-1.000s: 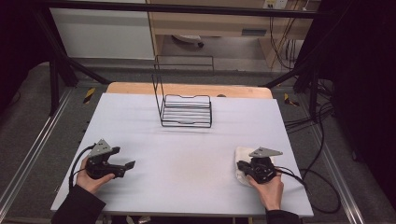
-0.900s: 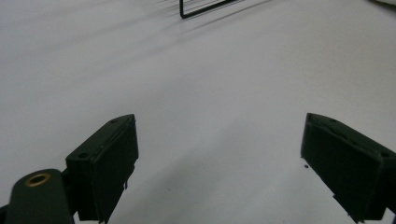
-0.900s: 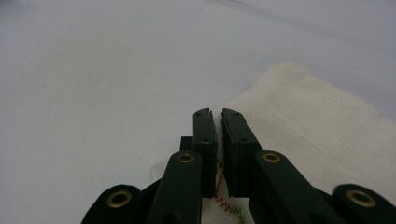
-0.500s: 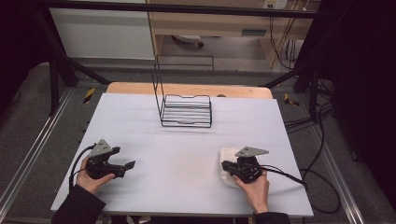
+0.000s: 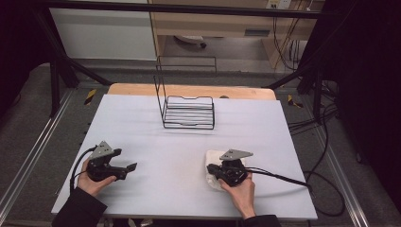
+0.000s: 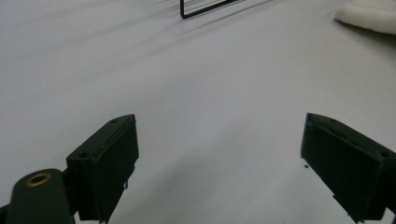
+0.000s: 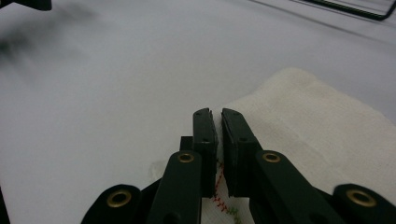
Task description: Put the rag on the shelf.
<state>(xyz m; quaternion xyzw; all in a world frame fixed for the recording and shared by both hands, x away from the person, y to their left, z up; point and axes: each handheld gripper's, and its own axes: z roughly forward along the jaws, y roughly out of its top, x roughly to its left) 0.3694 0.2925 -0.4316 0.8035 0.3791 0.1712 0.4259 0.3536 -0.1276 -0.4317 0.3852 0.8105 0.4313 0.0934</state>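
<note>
A white folded cloth lies on the table's near right part. My right gripper rests low on it, pointing left, shut on the cloth's near edge. In the right gripper view the jaws stand almost together, with a red-stitched hem of the cloth pinched between them. My left gripper sits on the table at the near left, pointing right, open with nothing between its fingers. Far ahead of it the cloth shows at the upper right.
A black wire rack with a tall back frame stands at the table's far middle; its base edge shows in both gripper views. The white table spreads between the two grippers. Cables trail off the right edge.
My right gripper has slid left across the table, and the cloth has come along with it. The left gripper has stayed in place.
</note>
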